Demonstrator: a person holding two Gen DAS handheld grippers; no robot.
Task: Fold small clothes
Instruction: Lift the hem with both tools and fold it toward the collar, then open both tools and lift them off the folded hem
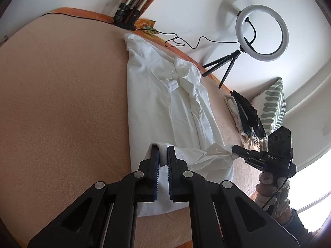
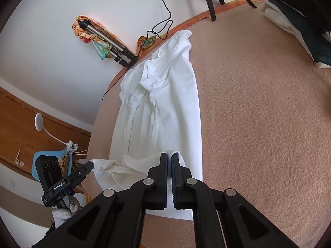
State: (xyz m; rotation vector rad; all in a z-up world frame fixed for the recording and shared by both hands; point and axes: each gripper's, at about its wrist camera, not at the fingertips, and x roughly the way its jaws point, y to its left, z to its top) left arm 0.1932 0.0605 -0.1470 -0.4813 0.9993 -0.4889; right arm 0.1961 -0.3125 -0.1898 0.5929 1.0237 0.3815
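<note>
I've got both the left gripper [image 1: 163,147] and right gripper [image 2: 168,155] with jaws pinched on the white shirt's [image 1: 165,99] near hem, mid-frame on the bed [image 1: 62,103], so I should lift evenly and carry it toward the collar.

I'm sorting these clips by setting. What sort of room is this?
Probably a bedroom or living room at home, set up for filming: a white shirt lies on a peach blanket, with a striped cushion and a ring light beside it.
</note>
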